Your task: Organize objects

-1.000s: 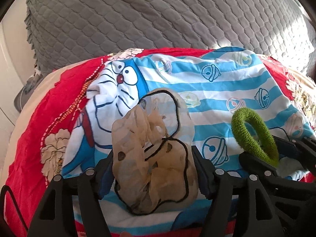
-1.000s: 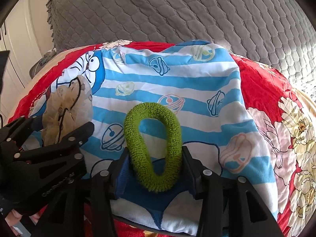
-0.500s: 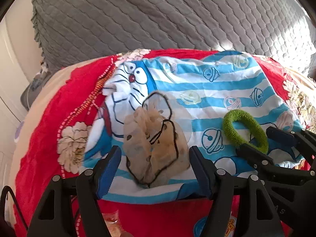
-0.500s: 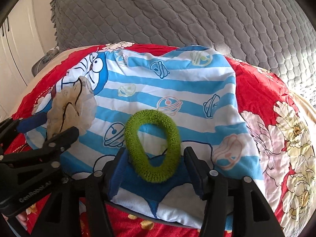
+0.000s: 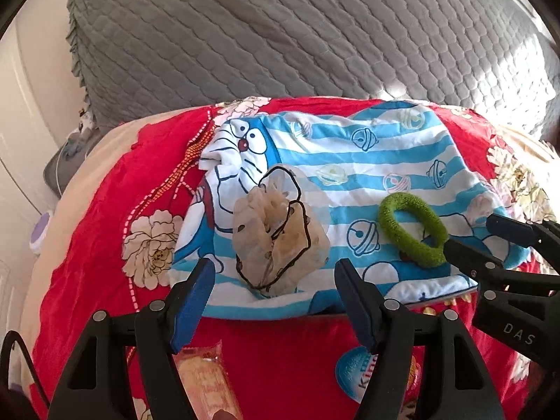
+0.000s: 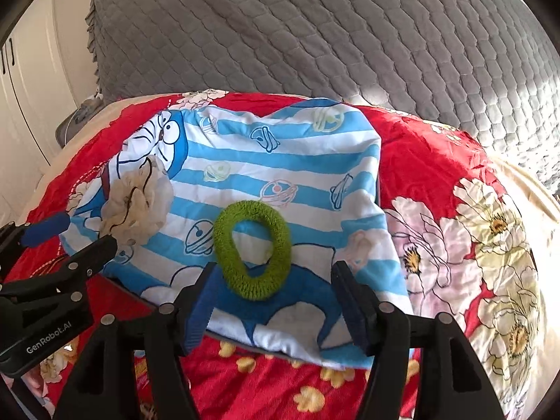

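A beige sheer scrunchie with black trim (image 5: 276, 234) lies on a blue-and-white striped cartoon pillow (image 5: 350, 154). A green fuzzy hair tie (image 5: 413, 228) lies to its right on the same pillow. My left gripper (image 5: 274, 280) is open and empty, just in front of the scrunchie. My right gripper (image 6: 274, 287) is open and empty, its jaws either side of the near end of the green hair tie (image 6: 252, 250). The scrunchie also shows at left in the right wrist view (image 6: 136, 206).
The pillow (image 6: 287, 161) rests on a red floral bedspread (image 6: 437, 182), with a grey quilted cushion (image 5: 280, 35) behind. A snack packet (image 5: 206, 378) and a blue round label (image 5: 357, 371) lie near the left gripper. A white cabinet (image 6: 21, 87) stands at left.
Both grippers have let go and pulled back from the pillow. The scrunchie and green hair tie, earlier between the jaws, now lie free on the pillow.
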